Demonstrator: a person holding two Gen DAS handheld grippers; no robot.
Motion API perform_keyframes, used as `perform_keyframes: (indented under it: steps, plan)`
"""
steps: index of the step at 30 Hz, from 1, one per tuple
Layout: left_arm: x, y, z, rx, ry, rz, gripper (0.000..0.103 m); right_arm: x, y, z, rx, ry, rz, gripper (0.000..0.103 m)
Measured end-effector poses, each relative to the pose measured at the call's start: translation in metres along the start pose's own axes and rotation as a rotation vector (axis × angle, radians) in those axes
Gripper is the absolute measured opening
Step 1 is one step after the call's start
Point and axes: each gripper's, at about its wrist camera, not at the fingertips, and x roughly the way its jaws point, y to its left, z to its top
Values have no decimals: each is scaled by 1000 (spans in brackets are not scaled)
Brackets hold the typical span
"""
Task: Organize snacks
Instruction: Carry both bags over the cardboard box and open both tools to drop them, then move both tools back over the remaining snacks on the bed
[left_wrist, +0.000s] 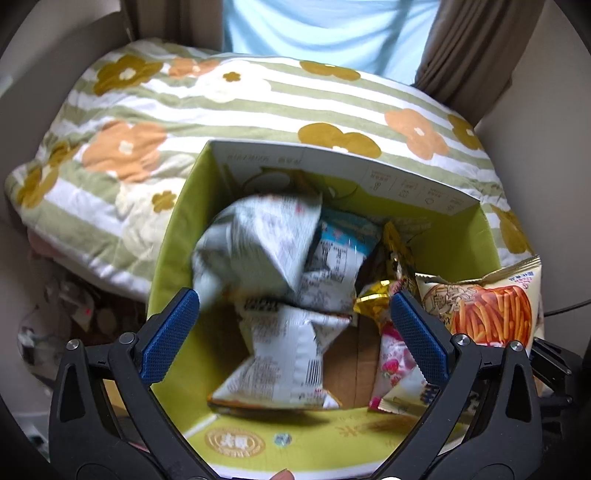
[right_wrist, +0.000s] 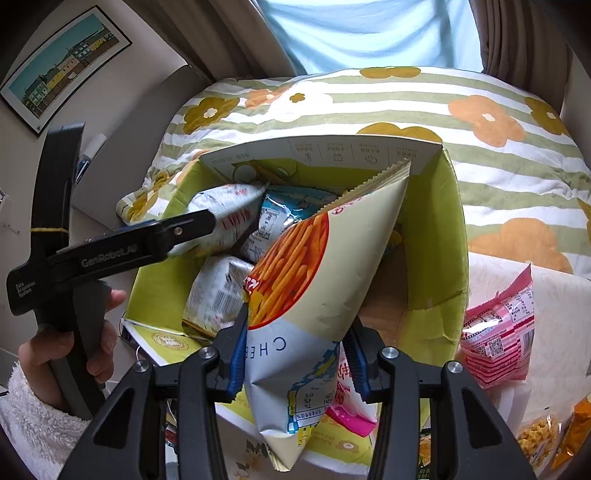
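Right gripper (right_wrist: 295, 354) pinches the cheese-stick bag (right_wrist: 325, 266) above the green carton (right_wrist: 439, 236) for stowing (left gripper (left_wrist: 293, 334) spread, empty).

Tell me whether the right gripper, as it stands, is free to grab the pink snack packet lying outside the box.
Probably not yet. The right gripper is shut on the cheese stick bag over the green box. The pink packet lies unobstructed beside the box, so only that load hinders it.
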Motion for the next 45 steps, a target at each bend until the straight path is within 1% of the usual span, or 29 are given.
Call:
perform_keyframes:
  steps: [3,7,11,13,14,15,16,17,18,21,25,31,34,38,42,45]
  plan:
    - [-9,0,-13,-5,-12,13,103,0,0,-4,-3,4,6,42]
    - [-14,-4,-21,6,-20,38,103,5,5,-7,-15,20,7,42]
    - [-22,-4,-30,-10,-32,24,103,10,14,-5,-53,46,38,44]
    - [-27,-1,-34,-24,-39,13,103,14,21,-6,-81,59,35,48]
    - [-30,0,-37,-31,-42,14,103,15,23,-7,-90,63,31,55]
    - [-32,1,-38,-35,-45,18,103,16,25,-8,-99,64,22,69]
    - [-35,2,-41,-40,-48,24,103,16,27,-11,-103,55,11,88]
    - [-37,4,-43,-43,-50,27,103,15,27,-13,-106,43,7,94]
    - [-39,5,-46,-47,-52,31,103,15,28,-15,-108,32,4,98]
    - [-43,9,-52,-55,-56,35,103,7,29,-20,-128,-27,-14,98]
    - [-47,13,-57,-72,-58,11,103,-3,34,-24,-169,-97,-41,98]
    - [-54,8,-55,-69,-84,-18,103,-11,38,-25,-168,-94,-53,98]
    - [-64,-3,-54,-33,-102,-10,103,-20,38,-27,-164,-112,-68,98]
    - [-81,-17,-56,1,-136,9,103,-39,37,-33,-145,-150,-64,98]
    - [-103,-38,-64,18,-183,18,103,-63,30,-42,-145,-189,-49,98]
    - [-116,-58,-76,18,-212,25,103,-86,19,-49,-144,-222,-48,98]
